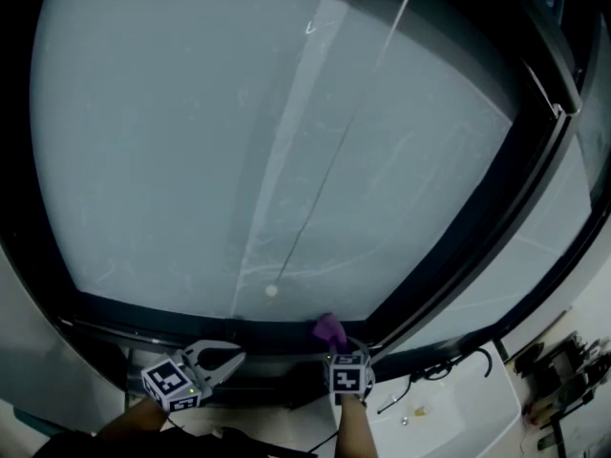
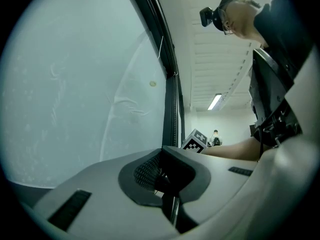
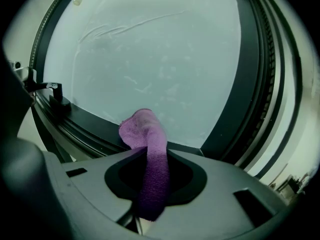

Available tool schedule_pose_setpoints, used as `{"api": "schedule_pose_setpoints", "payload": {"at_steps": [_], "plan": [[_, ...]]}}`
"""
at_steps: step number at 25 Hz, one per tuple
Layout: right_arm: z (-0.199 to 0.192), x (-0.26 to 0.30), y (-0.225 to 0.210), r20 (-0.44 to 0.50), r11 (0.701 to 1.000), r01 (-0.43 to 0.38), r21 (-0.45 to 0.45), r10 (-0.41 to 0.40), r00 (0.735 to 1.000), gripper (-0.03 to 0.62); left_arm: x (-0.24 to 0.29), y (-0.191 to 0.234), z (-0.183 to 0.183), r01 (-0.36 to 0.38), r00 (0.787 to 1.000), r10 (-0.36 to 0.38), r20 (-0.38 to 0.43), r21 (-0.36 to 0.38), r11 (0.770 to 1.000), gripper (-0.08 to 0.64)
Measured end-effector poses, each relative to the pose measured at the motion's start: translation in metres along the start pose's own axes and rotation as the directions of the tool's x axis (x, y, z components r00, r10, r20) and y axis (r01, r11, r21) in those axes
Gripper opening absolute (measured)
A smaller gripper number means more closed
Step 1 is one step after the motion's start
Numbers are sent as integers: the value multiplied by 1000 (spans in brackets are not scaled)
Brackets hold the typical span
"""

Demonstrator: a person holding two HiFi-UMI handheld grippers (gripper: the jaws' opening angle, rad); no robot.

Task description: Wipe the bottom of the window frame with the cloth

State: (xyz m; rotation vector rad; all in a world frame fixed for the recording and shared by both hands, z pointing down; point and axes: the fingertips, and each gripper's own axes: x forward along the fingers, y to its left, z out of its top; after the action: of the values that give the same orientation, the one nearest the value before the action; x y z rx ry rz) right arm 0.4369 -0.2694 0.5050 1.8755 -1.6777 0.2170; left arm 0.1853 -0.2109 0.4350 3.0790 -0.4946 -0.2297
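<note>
A purple cloth (image 1: 329,329) sticks out of my right gripper (image 1: 346,356), which is shut on it. The cloth's bunched tip (image 3: 145,129) rests against the dark bottom window frame (image 3: 85,121), close to the corner where it meets the upright mullion (image 3: 247,84). In the right gripper view the cloth runs back between the jaws of the right gripper (image 3: 152,181). My left gripper (image 1: 229,359) hovers just below the bottom frame (image 1: 191,315), left of the right one, shut and holding nothing. The left gripper (image 2: 165,184) looks along the frame (image 2: 172,114) toward the right gripper's marker cube (image 2: 195,140).
A blind cord with a small bead (image 1: 271,291) hangs in front of the frosted pane just above the frame. A black latch (image 3: 55,91) sits on the frame to the left. Cables (image 1: 449,365) and tools (image 1: 563,370) lie on the white ledge at lower right.
</note>
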Motion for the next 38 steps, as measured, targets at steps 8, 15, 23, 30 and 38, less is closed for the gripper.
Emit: {"api": "schedule_pose_setpoints", "payload": {"at_steps": [8,15,23,30,38], "plan": [[-1,4,-24,-16,1000,24,-9,-24,1000,84,0,2,2,-15,1000,15,2,-3,1000,5],[-12,8,-47,-38,998,66,2,-66,997,84,0,2,2,-15,1000,15,12,-10,1000,5],[-14,9,-63,-43,996,91,22,-90,995,84,-2,2,1,-24,1000,24,19,-18,1000,5],[-19,12,-80,-54,991,124,40,-122,991,84,-3,4,1,-61,998,61,19,-17,998,5],[-24,12,-84,-37,986,151,72,-148,988,84,-3,3,1,-82,997,83,13,-26,996,5]]}}
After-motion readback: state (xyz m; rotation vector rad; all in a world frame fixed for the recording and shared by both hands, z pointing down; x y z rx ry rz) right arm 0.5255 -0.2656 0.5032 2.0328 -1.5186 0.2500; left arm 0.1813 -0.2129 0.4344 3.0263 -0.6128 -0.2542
